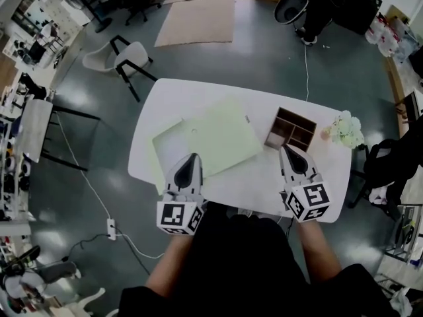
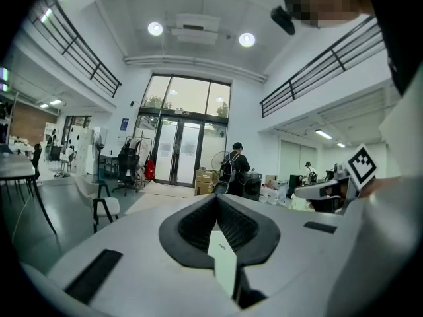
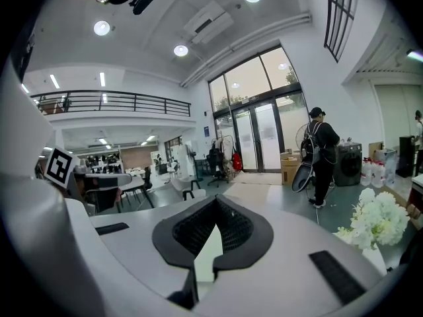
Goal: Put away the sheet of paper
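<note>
As the paper [image 1: 228, 136] lies flat and askew at the middle of the table [image 1: 165, 98], pale green face up, a person leans over the near edge with a gripper in each hand. A second, paler sheet [image 1: 166, 144] shows from under the paper's left side.

The left gripper [image 1: 193, 156] points across the paper's near edge, where the two sheets meet. Its jaws are pressed together at the tips, and its own view shows nothing gripped between the pads. Whether the tips touch the paper cannot be told.

The right gripper [image 1: 285, 149] is off the paper to the right. Its jaws are likewise closed tight on nothing, and its tip is just beside the near corner of a brown box [image 1: 291, 129]. The box is open-topped and divided into compartments, and it stands just beside the paper's right corner. White flowers [image 1: 345, 131] sit near the box at the table's right end, and they also show at the right of the right gripper view.

Beyond the table, a white chair [image 1: 122, 58] stands on the grey floor, with flat cardboard [image 1: 198, 22] spread further back. A power strip [image 1: 111, 228] lies on the floor at the person's left, its cable running under the table. Both gripper views look out over the tabletop to tall glass doors [image 2: 178, 150]. A bystander [image 3: 320, 152] in black with a backpack stands there beside stacked cartons.
</note>
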A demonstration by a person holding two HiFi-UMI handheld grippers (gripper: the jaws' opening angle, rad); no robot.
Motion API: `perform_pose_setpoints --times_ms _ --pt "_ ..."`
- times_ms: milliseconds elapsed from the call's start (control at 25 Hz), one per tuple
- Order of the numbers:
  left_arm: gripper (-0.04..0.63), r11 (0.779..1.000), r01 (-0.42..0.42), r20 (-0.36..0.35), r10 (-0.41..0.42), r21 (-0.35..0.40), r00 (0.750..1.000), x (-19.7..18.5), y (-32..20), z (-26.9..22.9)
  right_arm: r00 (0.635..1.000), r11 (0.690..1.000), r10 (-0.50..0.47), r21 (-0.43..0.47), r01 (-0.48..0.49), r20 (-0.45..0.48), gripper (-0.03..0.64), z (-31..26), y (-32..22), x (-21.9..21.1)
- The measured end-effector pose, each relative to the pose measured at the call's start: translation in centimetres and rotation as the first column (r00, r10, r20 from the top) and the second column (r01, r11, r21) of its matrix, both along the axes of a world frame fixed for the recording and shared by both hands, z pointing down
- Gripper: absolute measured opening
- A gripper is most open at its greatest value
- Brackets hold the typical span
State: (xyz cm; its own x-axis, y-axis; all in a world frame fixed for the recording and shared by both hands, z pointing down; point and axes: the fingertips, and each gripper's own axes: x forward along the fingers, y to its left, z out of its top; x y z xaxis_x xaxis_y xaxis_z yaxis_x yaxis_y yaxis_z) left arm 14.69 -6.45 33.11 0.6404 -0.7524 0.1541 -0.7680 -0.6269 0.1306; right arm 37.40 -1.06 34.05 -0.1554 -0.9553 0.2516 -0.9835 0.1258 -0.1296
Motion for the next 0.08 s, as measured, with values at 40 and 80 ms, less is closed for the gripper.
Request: perform_pose_setpoints --times_ms 40,80 --pt "0.003 1.000 0.001 -0.017 -0.001 -0.011 1.000 0.03 0.15 0.03 1.000 1.000 0.001 -0.003 -0.002 -0.004 -0.002 0.26 0.04 0.11" --pt "0.003 1.000 0.002 -0.033 -0.003 -0.020 0.999 0.05 0.30 0.08 1.000 1.000 0.003 -0.007 -0.003 -0.007 -0.002 0.54 0.07 0.22"
